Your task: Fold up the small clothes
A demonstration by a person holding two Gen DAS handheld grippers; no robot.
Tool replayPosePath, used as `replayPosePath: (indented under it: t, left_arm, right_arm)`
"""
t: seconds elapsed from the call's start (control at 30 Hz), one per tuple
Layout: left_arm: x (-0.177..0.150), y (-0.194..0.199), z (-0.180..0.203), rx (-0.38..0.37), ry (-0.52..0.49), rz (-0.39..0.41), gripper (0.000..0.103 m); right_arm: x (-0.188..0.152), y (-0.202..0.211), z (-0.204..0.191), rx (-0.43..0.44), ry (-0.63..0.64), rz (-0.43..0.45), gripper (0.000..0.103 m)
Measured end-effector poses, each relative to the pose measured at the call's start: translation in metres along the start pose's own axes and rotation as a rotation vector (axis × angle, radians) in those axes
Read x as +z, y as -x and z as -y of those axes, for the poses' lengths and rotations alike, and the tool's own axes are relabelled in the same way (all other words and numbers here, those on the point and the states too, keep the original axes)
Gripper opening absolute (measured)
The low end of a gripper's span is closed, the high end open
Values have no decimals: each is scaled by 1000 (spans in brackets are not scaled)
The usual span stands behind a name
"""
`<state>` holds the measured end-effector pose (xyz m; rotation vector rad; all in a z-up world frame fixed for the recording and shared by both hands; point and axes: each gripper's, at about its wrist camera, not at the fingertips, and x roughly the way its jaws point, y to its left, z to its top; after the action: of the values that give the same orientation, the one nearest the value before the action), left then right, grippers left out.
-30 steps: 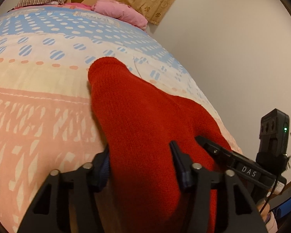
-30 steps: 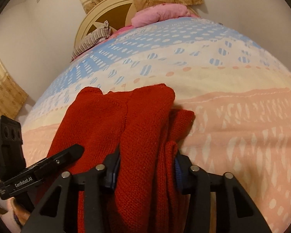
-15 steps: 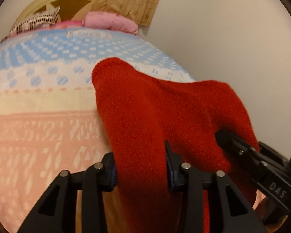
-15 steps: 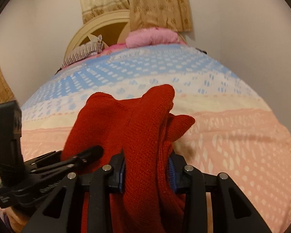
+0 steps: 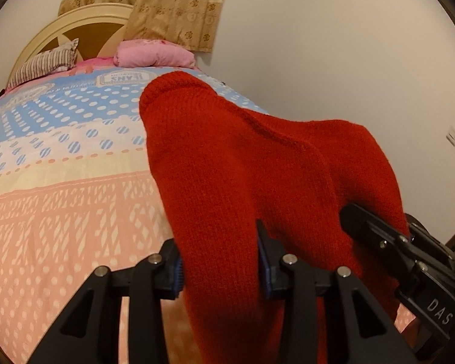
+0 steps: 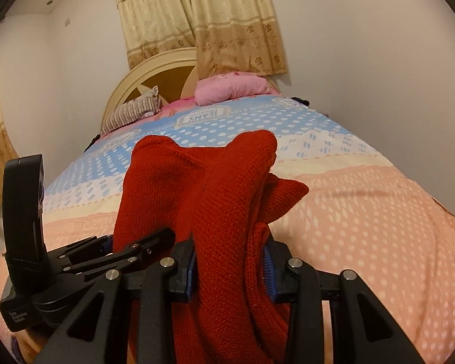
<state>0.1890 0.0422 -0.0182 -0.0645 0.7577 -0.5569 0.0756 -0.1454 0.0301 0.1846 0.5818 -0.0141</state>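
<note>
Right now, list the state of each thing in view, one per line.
Red knitted garment: bunched, gripped at two spots, draping toward the bed.
Left gripper: shut on the garment.
Right gripper: shut on the garment.
Patterned bedspread: spread flat.
Pink pillow: lying at the headboard.
Beige curtains: drawn.

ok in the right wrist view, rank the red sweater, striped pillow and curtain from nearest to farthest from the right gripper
1. red sweater: clamped between the fingers of the right gripper, dead centre.
2. striped pillow: at the head of the bed, left of centre.
3. curtain: hanging on the wall behind the headboard, top centre.
</note>
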Motion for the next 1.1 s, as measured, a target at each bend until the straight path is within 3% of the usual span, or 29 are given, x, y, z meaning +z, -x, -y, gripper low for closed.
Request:
replayPosePath:
  t: [0.3, 0.67, 1.1]
  left_arm:
    - [-28, 26, 31, -30, -94, -9, 39]
    - [-43, 13, 82, -122, -194, -70, 39]
    - [-42, -8, 124, -158, -300, -83, 39]
  right_arm:
    - [-37, 62, -5, -68, -42, 50, 36]
    - [-77, 113, 30, -195, -116, 67, 36]
    - [-86, 139, 62, -296, -194, 95, 36]
